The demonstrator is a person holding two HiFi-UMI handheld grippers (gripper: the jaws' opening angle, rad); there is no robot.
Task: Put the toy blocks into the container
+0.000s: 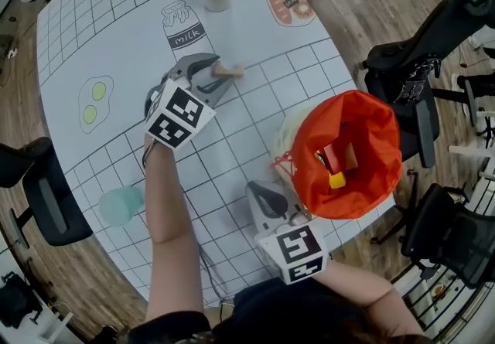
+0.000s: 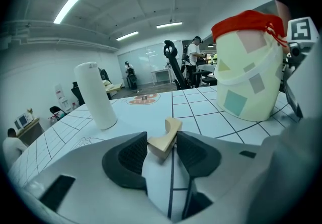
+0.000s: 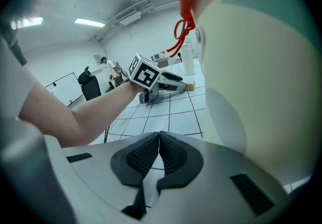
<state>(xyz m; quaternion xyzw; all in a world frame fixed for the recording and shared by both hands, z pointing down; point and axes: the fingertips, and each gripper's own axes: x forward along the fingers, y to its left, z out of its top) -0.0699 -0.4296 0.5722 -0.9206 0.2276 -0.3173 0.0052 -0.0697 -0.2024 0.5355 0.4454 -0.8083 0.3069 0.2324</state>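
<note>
Apparently pinching the wooden block [image 2: 169, 128] on the table [image 2: 201, 112] with the left gripper [image 2: 161, 143]. Holding the right gripper [image 3: 157, 150] closed, empty, beside the container [image 1: 367, 122]. Judged light, stiff, smooth; best gripped across flat faces.

container [image 3: 261, 67] cropped at edge, blocks [image 1: 337, 178] inside half-hidden

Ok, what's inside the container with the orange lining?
Inside the container, a small yellow block and at least one tan block show. The orange lining folds over the rest of the bottom and hides it.
</note>
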